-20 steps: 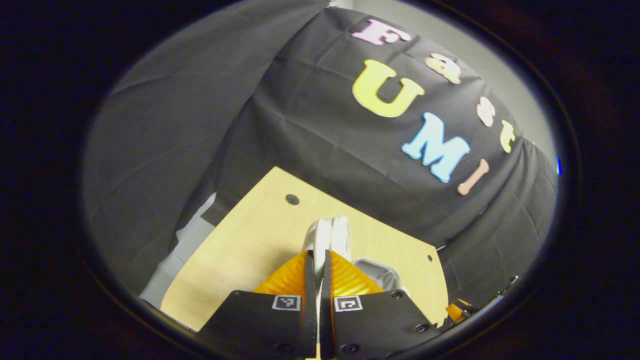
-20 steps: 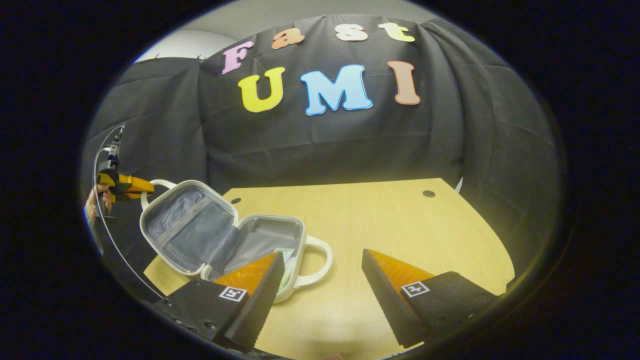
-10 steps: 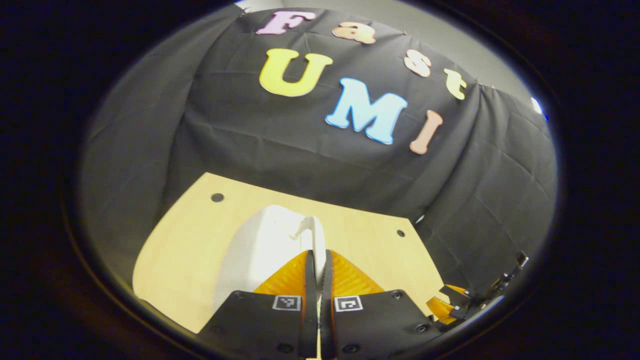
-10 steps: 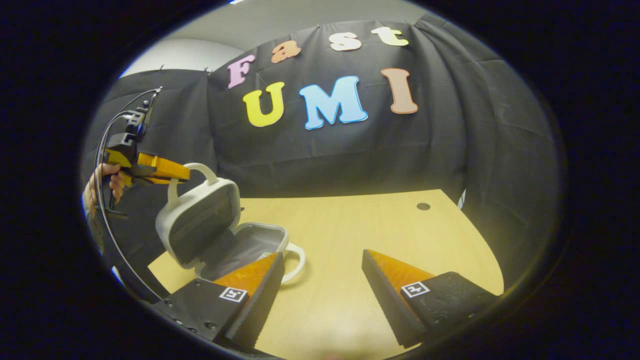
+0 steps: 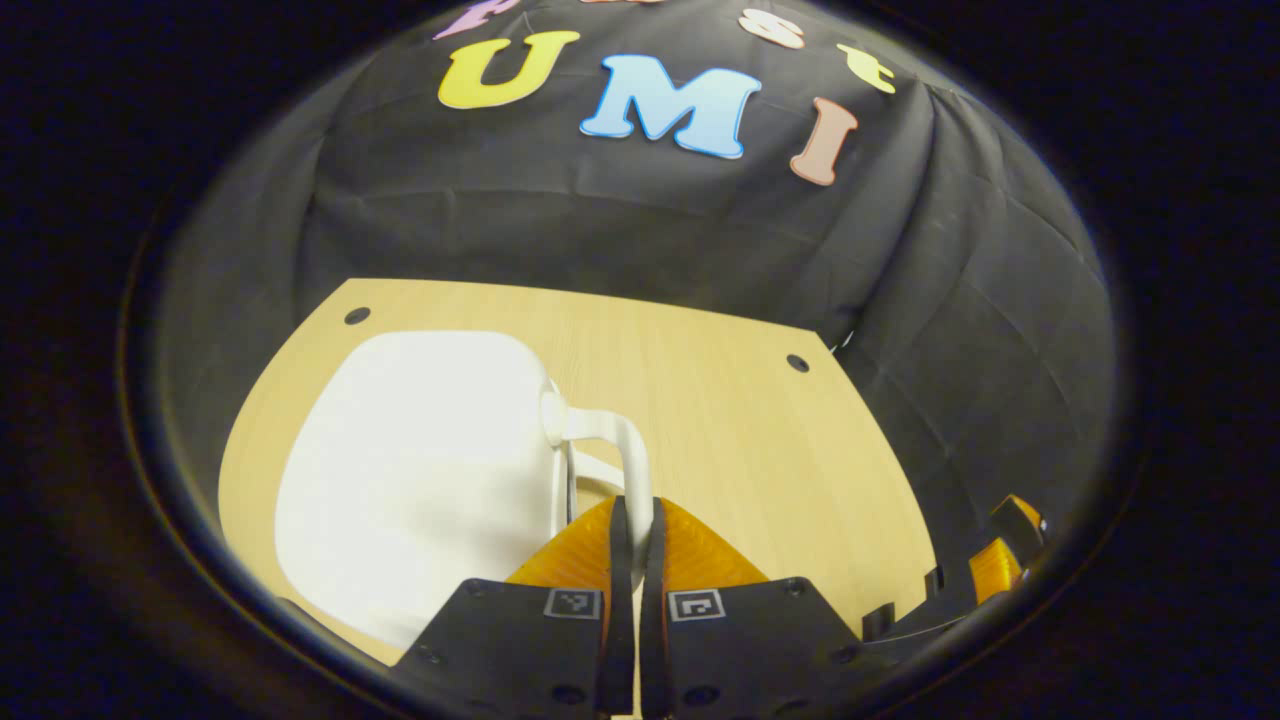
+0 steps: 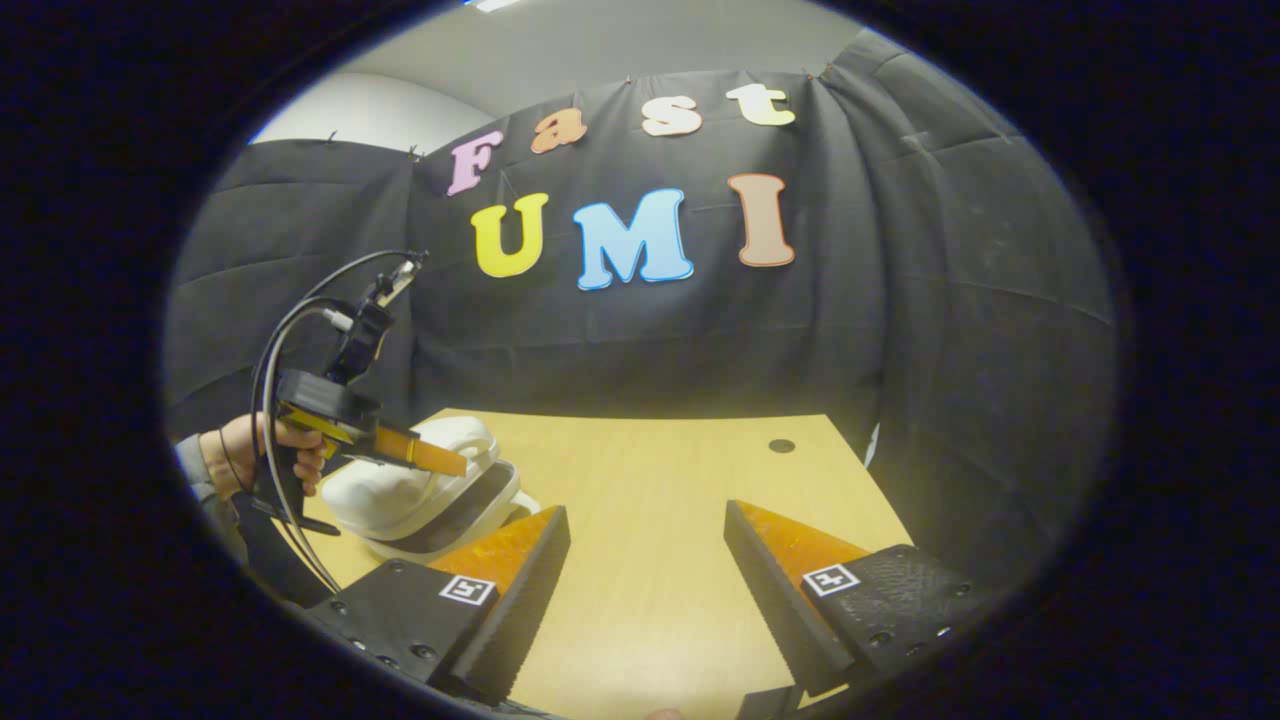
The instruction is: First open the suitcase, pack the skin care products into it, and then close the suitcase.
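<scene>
Lid handle [image 5: 632,462] clamped in left hand-held gripper [image 5: 633,520], suitcase [image 5: 420,470] just left of it, nearly closed; right hand-held gripper [image 6: 645,560] apart, idle.

The left gripper view looks from close above the white suitcase [image 5: 420,470], down along its own left gripper [image 5: 632,530] and out across the wooden table [image 5: 740,440] toward the black cloth wall. The right gripper view sits farther back and lower over the table [image 6: 650,520], facing the same wall past its own right gripper [image 6: 645,550]. Both views share the tabletop, the wall and the suitcase [image 6: 420,490]; the right gripper view also takes in the left gripper [image 6: 400,445] and the hand [image 6: 245,450] holding it, off to its left side.
</scene>
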Motion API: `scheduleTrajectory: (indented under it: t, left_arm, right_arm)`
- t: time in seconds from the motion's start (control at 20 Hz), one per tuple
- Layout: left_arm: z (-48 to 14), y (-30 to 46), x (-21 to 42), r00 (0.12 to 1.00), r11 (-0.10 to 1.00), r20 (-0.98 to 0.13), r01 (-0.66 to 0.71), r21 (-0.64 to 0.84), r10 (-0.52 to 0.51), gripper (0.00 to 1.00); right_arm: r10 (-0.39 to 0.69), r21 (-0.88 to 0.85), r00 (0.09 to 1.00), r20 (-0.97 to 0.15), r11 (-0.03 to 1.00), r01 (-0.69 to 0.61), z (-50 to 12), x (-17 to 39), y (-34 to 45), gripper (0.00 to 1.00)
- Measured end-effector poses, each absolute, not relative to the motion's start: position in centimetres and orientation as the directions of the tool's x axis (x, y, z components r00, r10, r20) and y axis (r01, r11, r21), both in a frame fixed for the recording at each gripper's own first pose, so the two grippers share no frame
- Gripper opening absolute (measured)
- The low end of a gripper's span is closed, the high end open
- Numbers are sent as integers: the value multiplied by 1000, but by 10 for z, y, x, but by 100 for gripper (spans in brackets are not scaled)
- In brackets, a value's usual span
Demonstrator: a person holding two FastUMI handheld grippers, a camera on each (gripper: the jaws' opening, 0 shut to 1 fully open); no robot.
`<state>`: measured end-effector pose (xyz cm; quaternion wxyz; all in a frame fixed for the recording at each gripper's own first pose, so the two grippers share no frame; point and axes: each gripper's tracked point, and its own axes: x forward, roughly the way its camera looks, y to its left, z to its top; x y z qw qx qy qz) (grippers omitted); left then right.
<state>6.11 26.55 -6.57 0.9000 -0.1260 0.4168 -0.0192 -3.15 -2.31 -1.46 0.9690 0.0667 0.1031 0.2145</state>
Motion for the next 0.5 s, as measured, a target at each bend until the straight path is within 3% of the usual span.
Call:
scheduleTrajectory:
  t: [0.3,0.35,0.45,0.5]
  left_arm:
    - [-104,253,65,637,972,-760,-76,-224,-125,11]
    - [-106,252,65,644,972,-755,-76,-221,-121,7]
    - [-99,242,64,683,977,-722,-61,-207,-110,15]
    - [-92,239,64,710,978,-697,-61,-200,-98,25]
  right_arm:
    - [371,151,909,-190,926,-346,-12,-33,-35,95]
    - [366,154,911,-190,928,-340,-10,-33,-36,95]
    - [347,157,920,-185,934,-321,-3,-30,-38,95]
    - [339,154,923,-181,937,-314,-1,-30,-38,95]
